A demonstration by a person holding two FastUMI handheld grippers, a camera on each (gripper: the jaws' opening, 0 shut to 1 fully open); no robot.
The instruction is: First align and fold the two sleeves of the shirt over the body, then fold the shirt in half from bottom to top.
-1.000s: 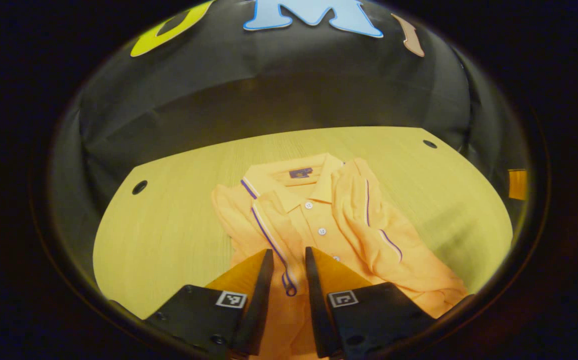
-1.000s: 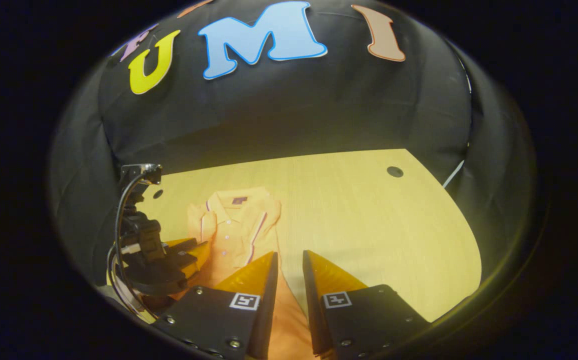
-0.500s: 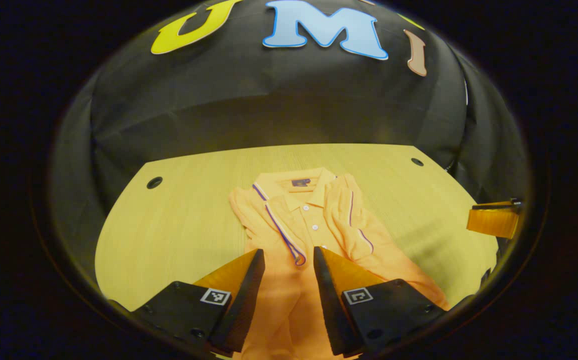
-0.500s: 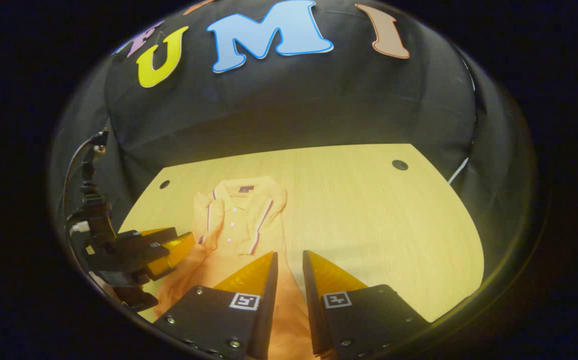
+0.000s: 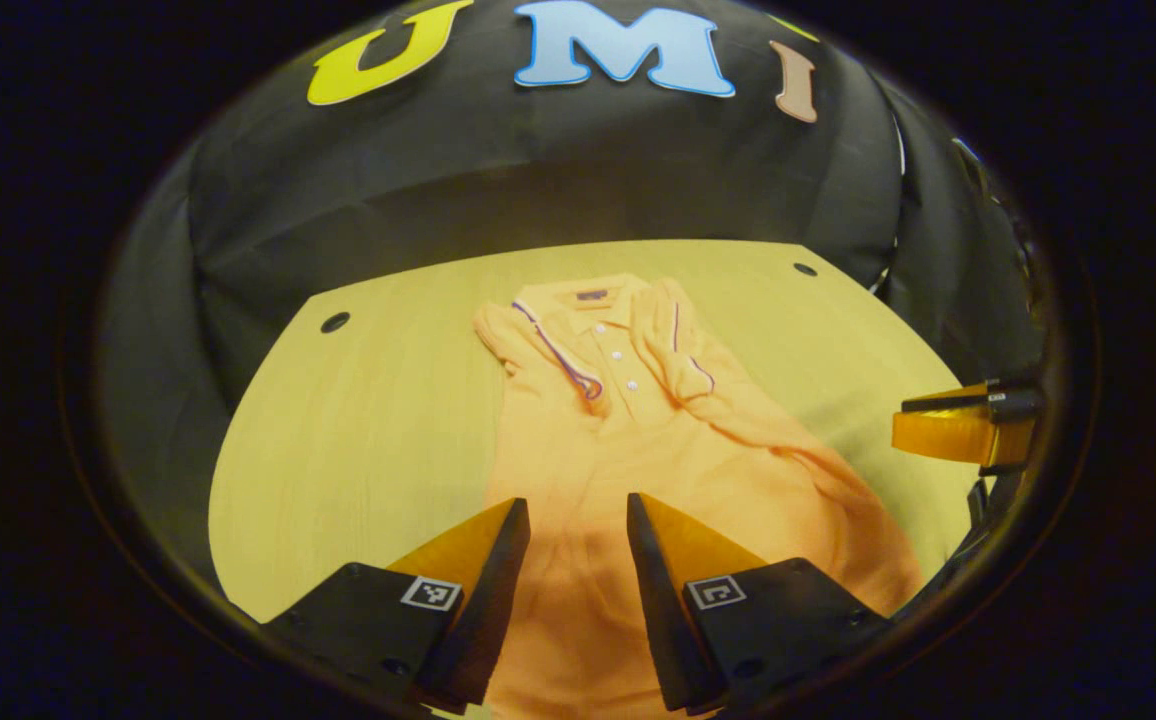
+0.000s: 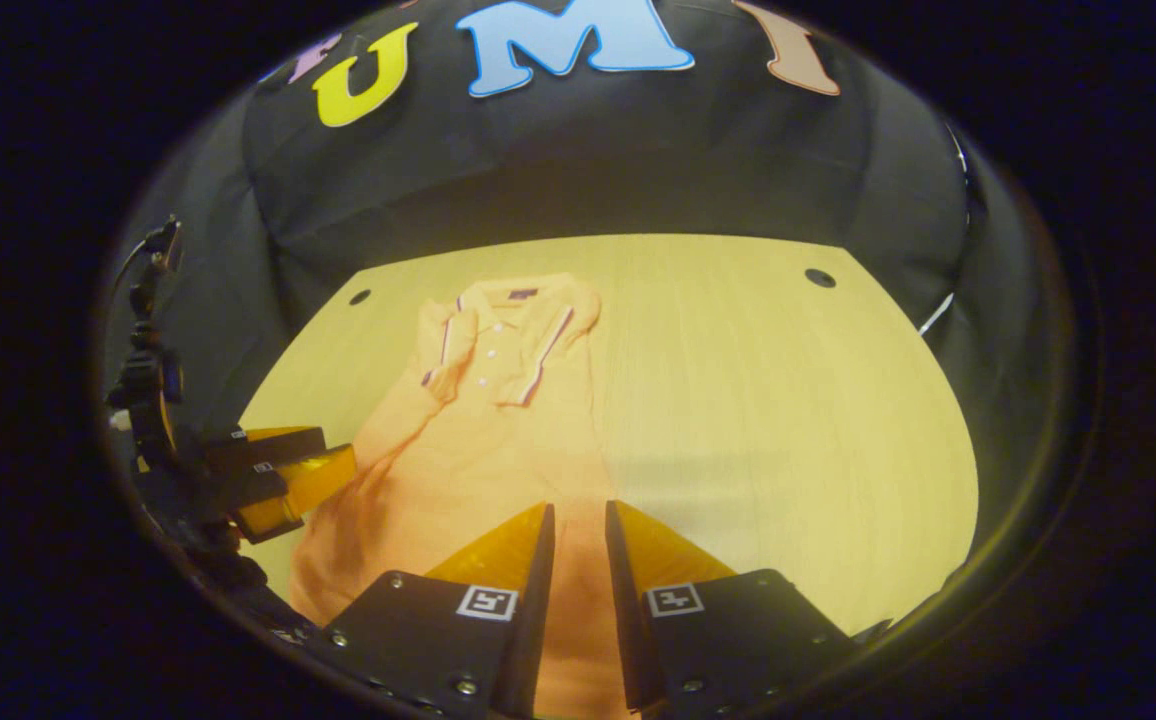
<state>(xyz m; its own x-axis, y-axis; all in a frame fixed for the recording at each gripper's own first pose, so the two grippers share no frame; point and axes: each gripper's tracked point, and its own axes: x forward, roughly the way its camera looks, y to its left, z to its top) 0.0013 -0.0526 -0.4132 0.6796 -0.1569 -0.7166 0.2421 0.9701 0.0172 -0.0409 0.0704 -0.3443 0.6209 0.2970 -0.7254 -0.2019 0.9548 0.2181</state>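
Table [image 5: 358, 440] carries shirt [image 5: 618, 450], collar toward far edge, sleeves [image 5: 548, 345] folded. Left gripper [image 5: 576, 520] released; right gripper [image 6: 578, 525] nearly closed, grasp indeterminate. Uneven hem lift may unfold sleeves.

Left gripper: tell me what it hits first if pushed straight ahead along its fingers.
Probably the orange polo shirt: the left gripper points down at its lower body, spread on the pale wooden table. Depth is unclear.

A soft, matt orange cloth polo shirt [image 5: 638, 450] with purple-and-white piping lies slightly rumpled on a smooth, pale wood-grain surface [image 5: 358, 440] with a low sheen. Behind the surface's far edge hangs the booth's matt black cloth wall [image 5: 538, 170], faintly creased.
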